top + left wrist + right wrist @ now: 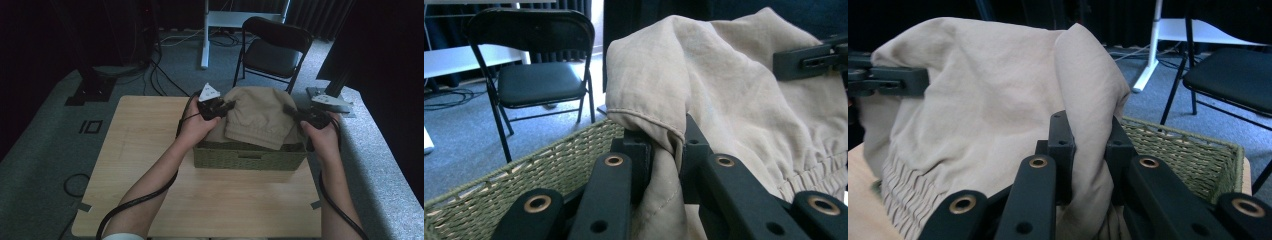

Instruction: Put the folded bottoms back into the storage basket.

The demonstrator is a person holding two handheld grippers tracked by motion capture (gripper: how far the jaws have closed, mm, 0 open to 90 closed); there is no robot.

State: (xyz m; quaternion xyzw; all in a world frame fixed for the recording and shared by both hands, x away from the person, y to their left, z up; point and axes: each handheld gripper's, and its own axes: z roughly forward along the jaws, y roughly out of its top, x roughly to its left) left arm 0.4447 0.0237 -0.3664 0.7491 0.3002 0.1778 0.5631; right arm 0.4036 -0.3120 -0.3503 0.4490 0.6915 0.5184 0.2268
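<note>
Both grippers — left gripper; right gripper — pinch soft beige cloth over a woven basket.

bkgd: folding chair | white desk leg | floor cables

Dim, dark-edged high view with soft detail; both gripper views brighter, their near jaws slightly blurred.

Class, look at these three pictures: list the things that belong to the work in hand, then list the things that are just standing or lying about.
Part of the work:
beige garment, pinched at both sides
woven basket beneath it
left gripper, shut on the cloth
right gripper, shut on the cloth

Just about:
folding chair
white stand
floor cables
wooden table bears the basket
</note>
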